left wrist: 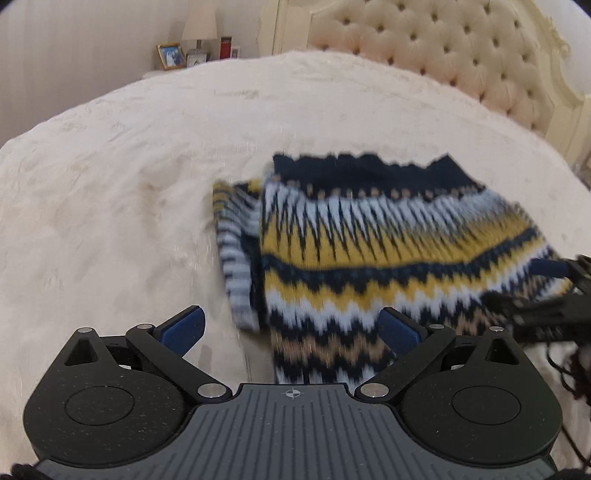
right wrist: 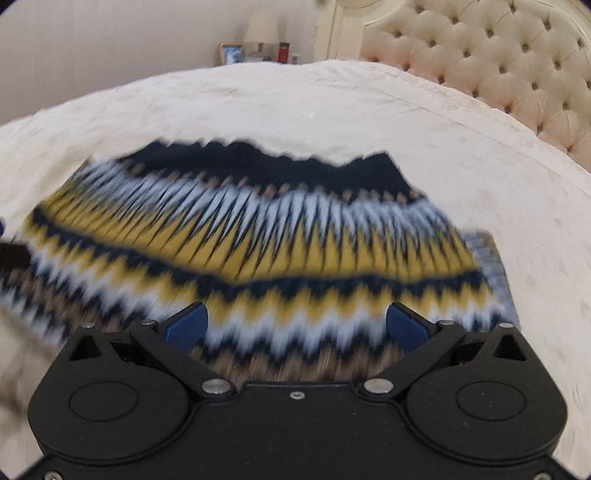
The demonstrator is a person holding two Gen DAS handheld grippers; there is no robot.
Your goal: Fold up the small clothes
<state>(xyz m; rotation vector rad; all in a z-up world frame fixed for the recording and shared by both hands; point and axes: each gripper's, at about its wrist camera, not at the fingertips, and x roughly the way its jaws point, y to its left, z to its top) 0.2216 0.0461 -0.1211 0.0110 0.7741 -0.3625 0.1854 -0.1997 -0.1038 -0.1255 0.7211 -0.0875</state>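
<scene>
Both tools spread wide over the knit sweater on the bed.

My left tool [left wrist: 291, 328] and right tool [right wrist: 297, 325] each stand wide, blue pads gripping nothing. The sweater [left wrist: 373, 243] lies on the cream bedspread [left wrist: 110, 177], zigzag bands of navy, white, mustard and tan, blurred in both views. My left camera shows a sleeve [left wrist: 236, 251] along the sweater's left edge and the other tool at far right; my right camera has the sweater [right wrist: 258, 236] filling the width. Headboard [right wrist: 498, 51] and lamp [left wrist: 199, 26] sit beyond.
</scene>
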